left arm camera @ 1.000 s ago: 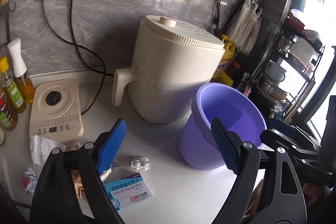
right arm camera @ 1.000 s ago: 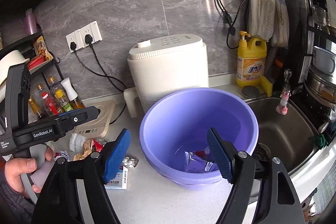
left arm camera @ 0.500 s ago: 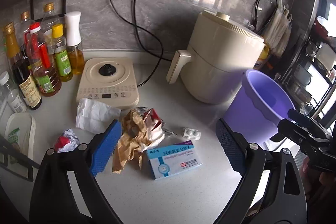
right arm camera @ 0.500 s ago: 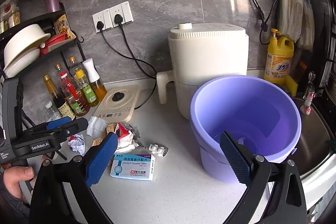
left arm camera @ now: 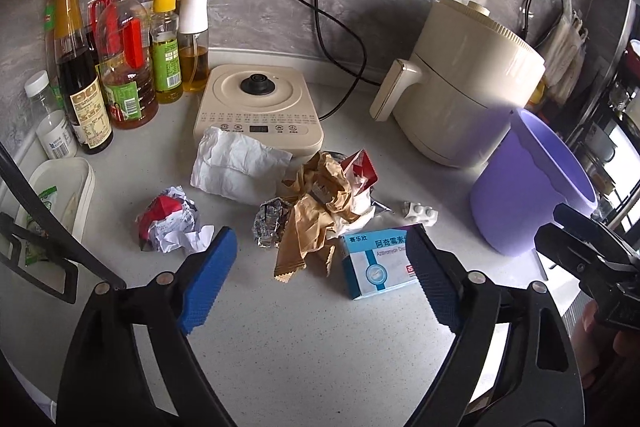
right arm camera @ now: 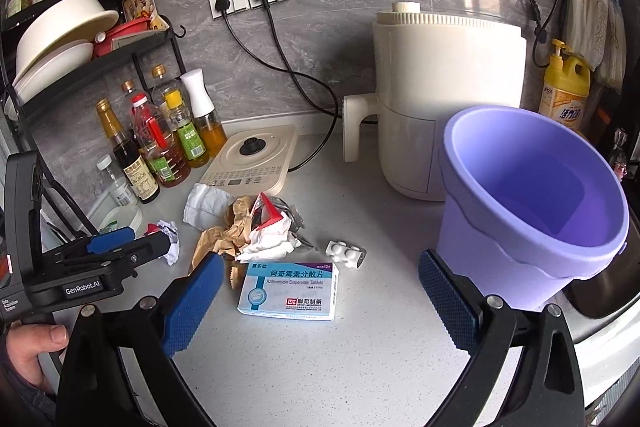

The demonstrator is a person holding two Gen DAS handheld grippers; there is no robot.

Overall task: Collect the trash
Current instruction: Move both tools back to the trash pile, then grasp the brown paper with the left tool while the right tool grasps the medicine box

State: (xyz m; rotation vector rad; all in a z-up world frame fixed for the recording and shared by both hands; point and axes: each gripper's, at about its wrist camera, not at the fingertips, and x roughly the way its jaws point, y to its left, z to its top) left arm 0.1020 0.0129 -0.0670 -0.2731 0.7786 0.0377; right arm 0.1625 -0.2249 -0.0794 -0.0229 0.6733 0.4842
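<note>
Trash lies on the white counter: a blue-and-white medicine box (left arm camera: 376, 261) (right arm camera: 290, 291), a crumpled brown wrapper (left arm camera: 316, 211) (right arm camera: 224, 233), a foil ball (left arm camera: 270, 223), a red-and-white paper wad (left arm camera: 170, 221), a white tissue (left arm camera: 236, 167) (right arm camera: 204, 205), a red packet (right arm camera: 264, 213) and a pill blister (left arm camera: 418, 213) (right arm camera: 346, 253). The purple bucket (left arm camera: 532, 187) (right arm camera: 532, 195) stands at the right. My left gripper (left arm camera: 320, 291) is open and empty above the pile. My right gripper (right arm camera: 320, 303) is open and empty, near the box and bucket.
A cream air fryer (left arm camera: 468, 83) (right arm camera: 444, 107) and an induction cooker (left arm camera: 258, 107) stand at the back with black cords. Oil and sauce bottles (left arm camera: 120, 59) line the left. A white lidded dish (left arm camera: 52, 199) sits far left. A sink (right arm camera: 608, 279) lies right of the bucket.
Both grippers have swung left and back from the bucket. The trash pile has come to the middle of both views. Both stay open.
</note>
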